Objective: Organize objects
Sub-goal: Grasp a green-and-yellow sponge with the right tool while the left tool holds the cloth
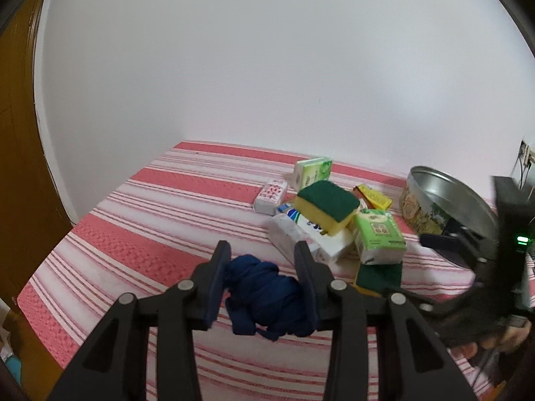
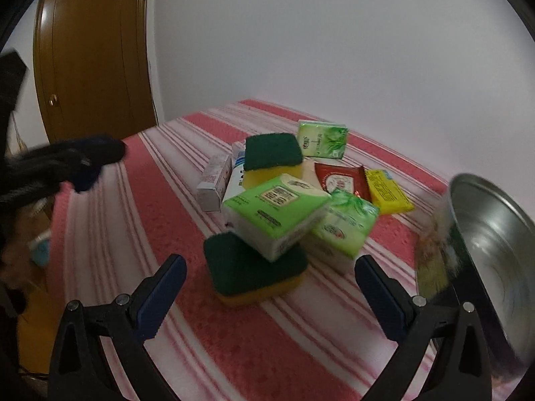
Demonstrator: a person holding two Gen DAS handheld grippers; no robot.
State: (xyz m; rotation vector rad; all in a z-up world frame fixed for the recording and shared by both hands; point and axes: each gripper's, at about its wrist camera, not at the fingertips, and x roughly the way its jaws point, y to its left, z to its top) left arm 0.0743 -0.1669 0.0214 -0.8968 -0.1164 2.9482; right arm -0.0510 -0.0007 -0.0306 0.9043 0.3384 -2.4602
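My left gripper (image 1: 262, 260) is shut on a bundled dark blue cloth (image 1: 264, 297) and holds it above the striped bed. It also shows at the left of the right wrist view (image 2: 93, 160). My right gripper (image 2: 271, 274) is open and empty, just short of a green-and-yellow sponge (image 2: 254, 270). A pile lies beyond: a second sponge (image 2: 272, 157), green tissue packs (image 2: 281, 210), a red packet (image 2: 341, 177) and a yellow packet (image 2: 388, 193). A round metal tin (image 2: 485, 250) stands at the right, also in the left wrist view (image 1: 444, 204).
The red-and-white striped bedspread (image 1: 140, 207) runs back to a white wall. A brown wooden door (image 2: 93, 53) stands at the left. A small white box (image 2: 215, 183) lies left of the pile. A wall socket (image 1: 526, 155) is at the far right.
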